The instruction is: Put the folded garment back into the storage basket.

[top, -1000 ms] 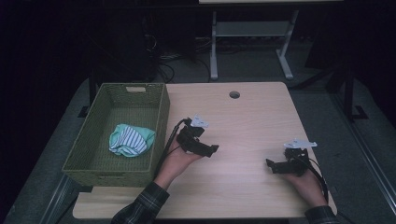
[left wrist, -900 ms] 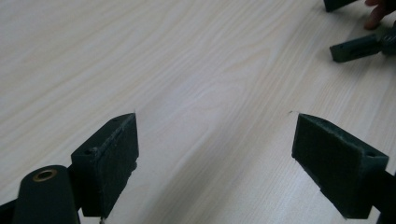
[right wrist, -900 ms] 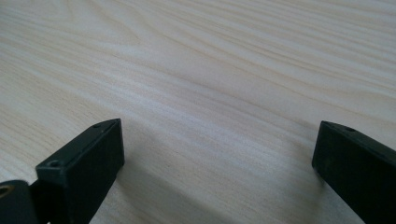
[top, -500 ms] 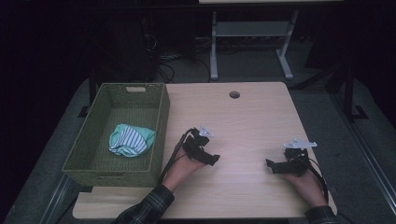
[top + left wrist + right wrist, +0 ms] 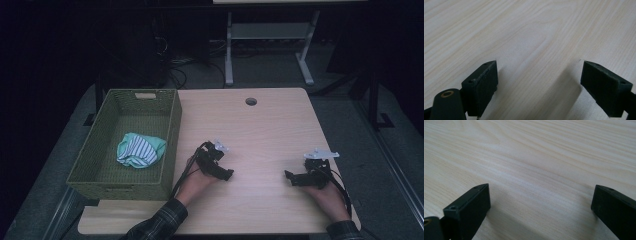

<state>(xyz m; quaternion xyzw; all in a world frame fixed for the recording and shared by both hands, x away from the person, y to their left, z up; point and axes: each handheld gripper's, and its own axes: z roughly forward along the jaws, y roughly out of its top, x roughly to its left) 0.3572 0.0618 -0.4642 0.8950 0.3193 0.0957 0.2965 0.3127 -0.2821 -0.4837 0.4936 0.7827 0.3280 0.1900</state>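
Note:
A green-and-white striped cloth [image 5: 140, 150] lies bunched in a woven green basket [image 5: 172, 125] at the table's left. My left gripper [image 5: 227, 175] rests low on the light wooden table [image 5: 260, 130] just right of the basket, open, with only bare wood between its jaws in the left gripper view [image 5: 539, 82]. My right gripper [image 5: 290, 177] sits near the table's front right, pointing left. It is open too, and the right gripper view [image 5: 540, 207] has bare wood between its jaws.
A round cable hole [image 5: 251, 101] is near the table's far edge. Beyond the table stand a white metal frame [image 5: 270, 50] and loose cables [image 5: 175, 65] on a dark floor. The wood between the grippers is bare.
My left gripper has moved toward the person and to the right, away from the basket, settling lower on the table. The right gripper has stayed put.

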